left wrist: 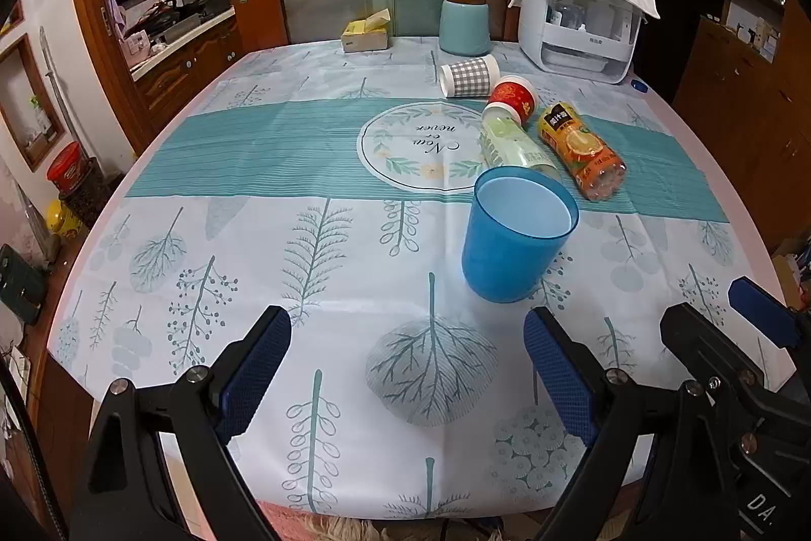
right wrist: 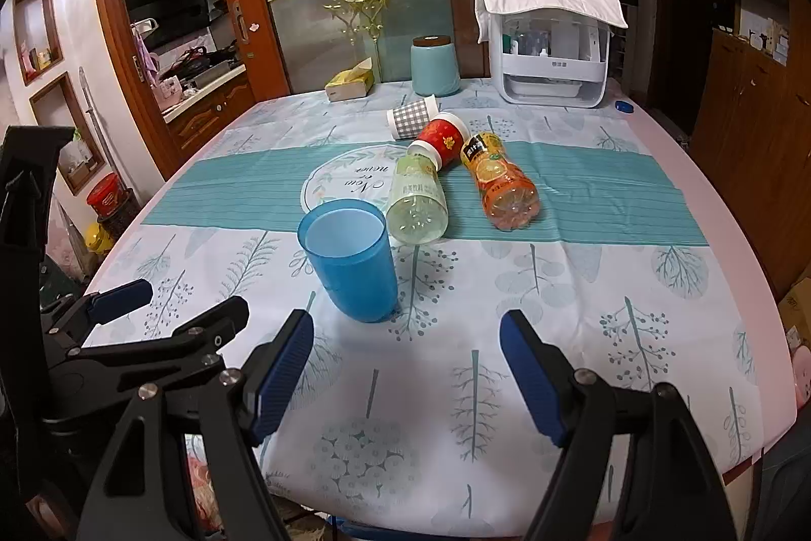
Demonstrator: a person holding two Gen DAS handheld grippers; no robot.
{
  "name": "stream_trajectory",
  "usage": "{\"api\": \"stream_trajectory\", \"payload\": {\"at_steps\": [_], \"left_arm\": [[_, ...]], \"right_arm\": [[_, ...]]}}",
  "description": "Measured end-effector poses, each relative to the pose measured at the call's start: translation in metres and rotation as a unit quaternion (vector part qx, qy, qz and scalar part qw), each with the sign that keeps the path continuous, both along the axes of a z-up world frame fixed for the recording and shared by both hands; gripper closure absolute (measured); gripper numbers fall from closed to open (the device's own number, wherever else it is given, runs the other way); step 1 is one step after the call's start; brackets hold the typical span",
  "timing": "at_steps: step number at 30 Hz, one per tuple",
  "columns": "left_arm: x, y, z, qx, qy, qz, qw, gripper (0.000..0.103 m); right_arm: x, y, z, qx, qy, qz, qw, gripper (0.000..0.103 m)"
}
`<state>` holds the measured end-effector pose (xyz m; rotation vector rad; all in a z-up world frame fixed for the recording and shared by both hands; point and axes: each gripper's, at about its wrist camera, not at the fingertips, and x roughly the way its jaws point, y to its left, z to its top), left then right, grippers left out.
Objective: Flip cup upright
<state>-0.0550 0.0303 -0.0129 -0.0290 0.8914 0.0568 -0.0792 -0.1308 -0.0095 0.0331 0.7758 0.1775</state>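
Note:
A blue plastic cup (left wrist: 517,234) stands upright on the patterned tablecloth, mouth up; it also shows in the right wrist view (right wrist: 349,257). My left gripper (left wrist: 408,368) is open and empty, low over the near table, with the cup ahead and to its right. My right gripper (right wrist: 405,368) is open and empty, near the front edge, with the cup ahead and slightly left. Each gripper shows at the edge of the other's view. Neither touches the cup.
Behind the cup lie a pale green bottle (left wrist: 512,145), an orange juice bottle (left wrist: 583,150), a red paper cup (left wrist: 512,97) and a grey checked paper cup (left wrist: 469,77). Further back stand a teal canister (left wrist: 464,26), a tissue box (left wrist: 365,31) and a white towel-covered appliance (left wrist: 578,24).

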Motion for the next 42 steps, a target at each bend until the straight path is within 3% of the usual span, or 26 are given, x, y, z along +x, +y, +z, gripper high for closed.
{"api": "stream_trajectory", "payload": {"at_steps": [42], "left_arm": [[0.013,0.000,-0.007,0.013,0.017,0.020,0.9996,0.011]], "right_arm": [[0.012,0.000,-0.008,-0.003,0.009,-0.005,1.000,0.026]]}}
